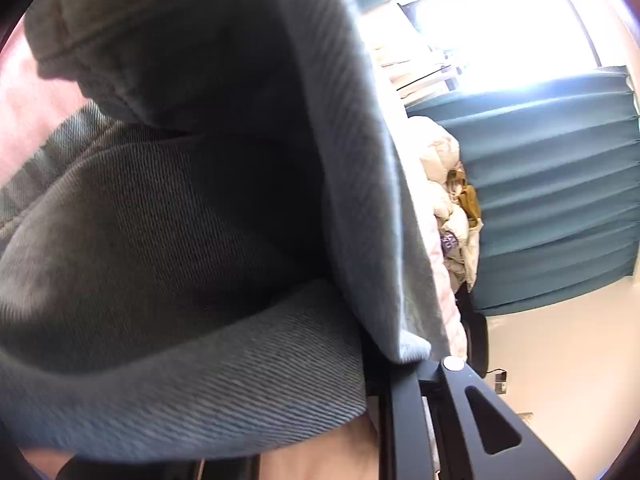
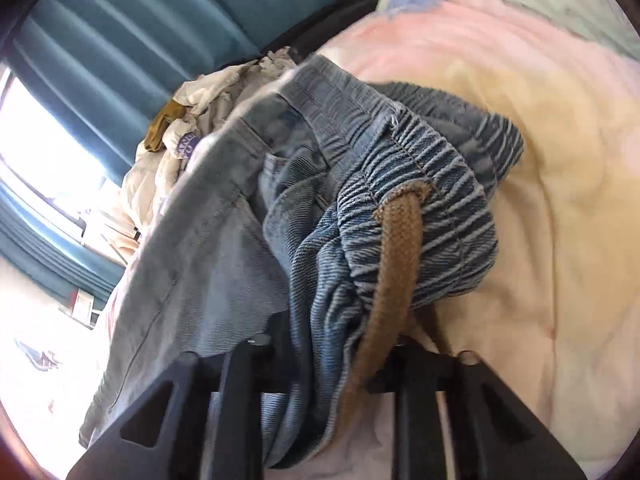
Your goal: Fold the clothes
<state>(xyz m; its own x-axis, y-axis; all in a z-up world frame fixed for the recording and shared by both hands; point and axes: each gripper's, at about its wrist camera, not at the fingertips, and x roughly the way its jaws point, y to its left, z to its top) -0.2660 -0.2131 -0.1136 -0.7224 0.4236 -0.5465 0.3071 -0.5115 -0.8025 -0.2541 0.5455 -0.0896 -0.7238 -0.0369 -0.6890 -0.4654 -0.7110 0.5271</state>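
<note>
Right wrist view: the right gripper [image 2: 324,364] has its two black fingers closed in on a bunched fold of the faded blue denim trousers [image 2: 304,216], the cloth pinched between them; the gathered elastic waistband [image 2: 424,184] stands just beyond the fingers, and a flat tan woven drawstring [image 2: 396,256] comes out of its eyelet and runs down between the fingers; the trousers lie on a pale pink-and-cream quilted bedspread [image 2: 560,160], which spreads to the right of the waistband; past the waistband sits a crumpled cream-white garment heap [image 2: 208,92] with a mustard-brown piece on it, and behind the heap hang pleated teal curtains [image 2: 140,16] beside a bright window [image 2: 36,140].

Left wrist view: the denim trousers [image 1: 180,220] drape over the lens and fill most of the frame, lifted off the bedspread [image 1: 24,104]; of the left gripper [image 1: 416,400] only one black finger shows at the lower right, with cloth lying against its inner side; the other finger is hidden under the denim, so I cannot tell how far this gripper is closed; the cream heap [image 1: 444,184] and teal curtains [image 1: 560,180] lie beyond the trousers' edge.
</note>
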